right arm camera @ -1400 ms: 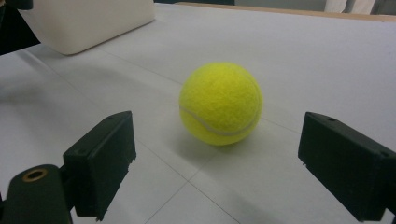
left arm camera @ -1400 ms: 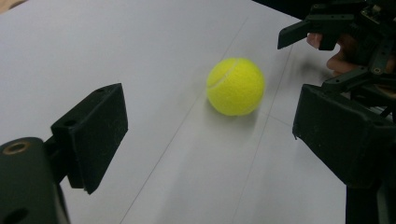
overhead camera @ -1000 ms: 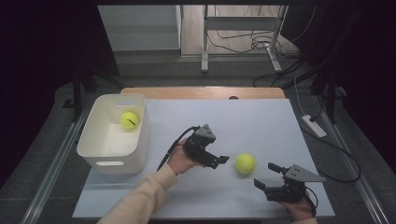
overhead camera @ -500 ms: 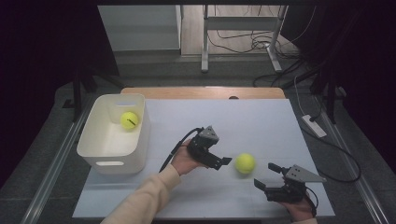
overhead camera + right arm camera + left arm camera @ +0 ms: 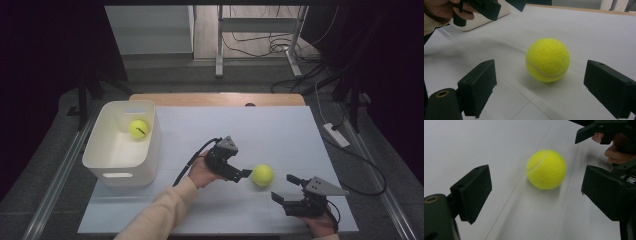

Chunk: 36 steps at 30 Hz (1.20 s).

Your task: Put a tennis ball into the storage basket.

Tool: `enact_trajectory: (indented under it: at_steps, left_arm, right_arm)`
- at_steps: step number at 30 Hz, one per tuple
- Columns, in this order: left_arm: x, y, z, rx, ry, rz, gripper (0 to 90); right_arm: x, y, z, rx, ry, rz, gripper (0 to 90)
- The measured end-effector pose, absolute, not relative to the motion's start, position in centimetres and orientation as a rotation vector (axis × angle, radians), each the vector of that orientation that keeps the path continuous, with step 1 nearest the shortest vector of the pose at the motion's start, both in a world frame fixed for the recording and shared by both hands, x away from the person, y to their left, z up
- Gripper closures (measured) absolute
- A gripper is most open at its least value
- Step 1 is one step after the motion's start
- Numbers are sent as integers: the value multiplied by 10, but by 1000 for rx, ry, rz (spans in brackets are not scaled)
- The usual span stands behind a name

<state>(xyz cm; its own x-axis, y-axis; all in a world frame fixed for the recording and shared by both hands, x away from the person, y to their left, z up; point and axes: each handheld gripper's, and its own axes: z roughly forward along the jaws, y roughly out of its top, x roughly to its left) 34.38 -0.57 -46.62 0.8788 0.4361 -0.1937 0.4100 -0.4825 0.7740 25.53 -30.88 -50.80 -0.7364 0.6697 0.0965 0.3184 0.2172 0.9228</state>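
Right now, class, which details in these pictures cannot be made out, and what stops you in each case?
- White bin: the inner face of its near wall, high view, hidden by the wall's own rim.
- Ball in the bin: its dark mark, too small to read.
- Right hand: cut off by the bottom edge.

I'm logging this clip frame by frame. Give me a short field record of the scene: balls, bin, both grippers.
ball on table: tennis ball lying free on the white table, between the two grippers
left gripper: open, just left of the ball, jaws not touching it
right gripper: open, pointing at the ball from the near right, apart from it
bin: white bin at the table's left
ball in bin: second tennis ball near the far wall
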Motion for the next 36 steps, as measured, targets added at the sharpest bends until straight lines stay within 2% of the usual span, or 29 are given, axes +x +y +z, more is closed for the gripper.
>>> enact_trajectory:
  at_steps: [36]
  left_arm:
    - [348, -42, -486, 2165, 582, 3, 68]
  right_arm:
    - [254, -306, -505, 901, 2173, 1543, 109]
